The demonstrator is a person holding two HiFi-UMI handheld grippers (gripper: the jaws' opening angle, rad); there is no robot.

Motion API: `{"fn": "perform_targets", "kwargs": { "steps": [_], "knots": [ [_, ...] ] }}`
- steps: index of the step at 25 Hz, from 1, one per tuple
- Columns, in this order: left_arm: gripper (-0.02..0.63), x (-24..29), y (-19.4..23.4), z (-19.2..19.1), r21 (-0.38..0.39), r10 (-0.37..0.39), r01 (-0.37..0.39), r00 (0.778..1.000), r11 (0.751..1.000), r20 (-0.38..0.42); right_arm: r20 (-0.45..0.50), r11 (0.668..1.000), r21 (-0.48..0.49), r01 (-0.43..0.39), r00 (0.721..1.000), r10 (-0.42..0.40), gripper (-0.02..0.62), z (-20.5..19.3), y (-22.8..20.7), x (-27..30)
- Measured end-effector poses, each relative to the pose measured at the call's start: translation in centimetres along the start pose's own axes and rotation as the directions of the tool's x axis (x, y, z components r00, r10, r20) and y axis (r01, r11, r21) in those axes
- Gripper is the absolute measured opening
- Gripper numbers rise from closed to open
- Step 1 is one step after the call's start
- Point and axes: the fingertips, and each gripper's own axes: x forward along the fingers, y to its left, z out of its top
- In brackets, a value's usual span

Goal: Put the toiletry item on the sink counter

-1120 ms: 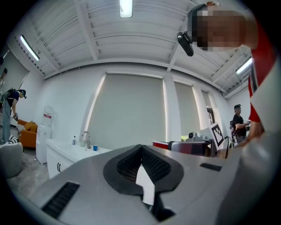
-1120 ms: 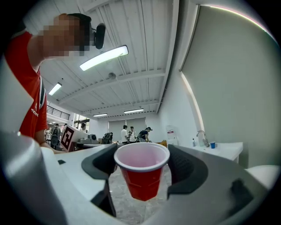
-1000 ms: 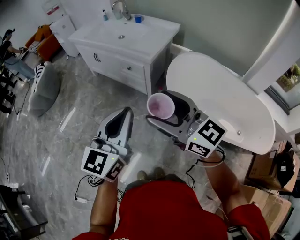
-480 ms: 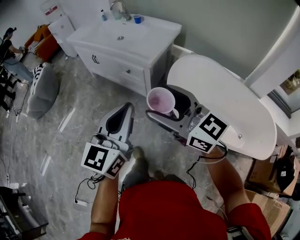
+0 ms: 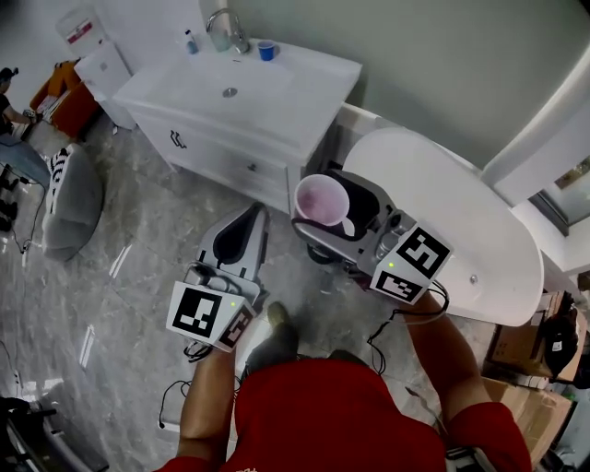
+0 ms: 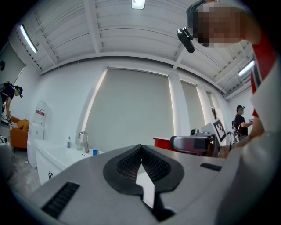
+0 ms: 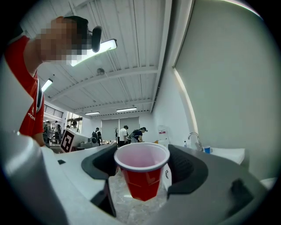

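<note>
My right gripper (image 5: 324,214) is shut on a red plastic cup (image 5: 320,203) with a pale pink inside, held upright; in the right gripper view the red plastic cup (image 7: 141,170) sits between the black pads (image 7: 186,169). My left gripper (image 5: 241,232) is shut with nothing in it, its dark pads (image 6: 140,165) pressed together. Both are held over the floor in front of the white sink counter (image 5: 313,69), which has a basin, a tap (image 5: 226,28), a small blue cup (image 5: 266,50) and a little bottle (image 5: 190,41) at its back.
A white oval bathtub (image 5: 461,207) lies to the right, close beside the cup. The vanity's drawers (image 5: 221,157) face me. A grey beanbag (image 5: 66,198) and people stand at the far left. The floor is grey marble tile (image 5: 138,304).
The sink counter has come closer and shifted right in the head view as the person steps forward. Both grippers keep their pose, cup still held.
</note>
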Motion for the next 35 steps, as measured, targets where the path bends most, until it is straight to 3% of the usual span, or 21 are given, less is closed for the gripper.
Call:
{"fn": "perform_targets", "kwargs": {
  "steps": [14,24,35],
  "knots": [
    [0.017,8.0,13.2,1.8,0.035,-0.086,0.086,0.996,0.996,-0.017,-0.003,0.995,-0.014,0.099,0.995,-0.099,0.347,1.1,-8.8,12.0],
    [0.017,12.9,17.8,1.1,0.016,-0.104,0.104,0.994,0.994,-0.021,-0.018,0.992,-0.022,0.126,0.992,-0.126,0.347,0.9,-14.3,16.1],
    [0.017,22.3,22.6,0.0,0.023,-0.094,0.095,0.995,0.995,-0.027,-0.022,0.992,-0.031,0.123,0.992,-0.124,0.347,0.8,-24.6,19.7]
  ]
}}
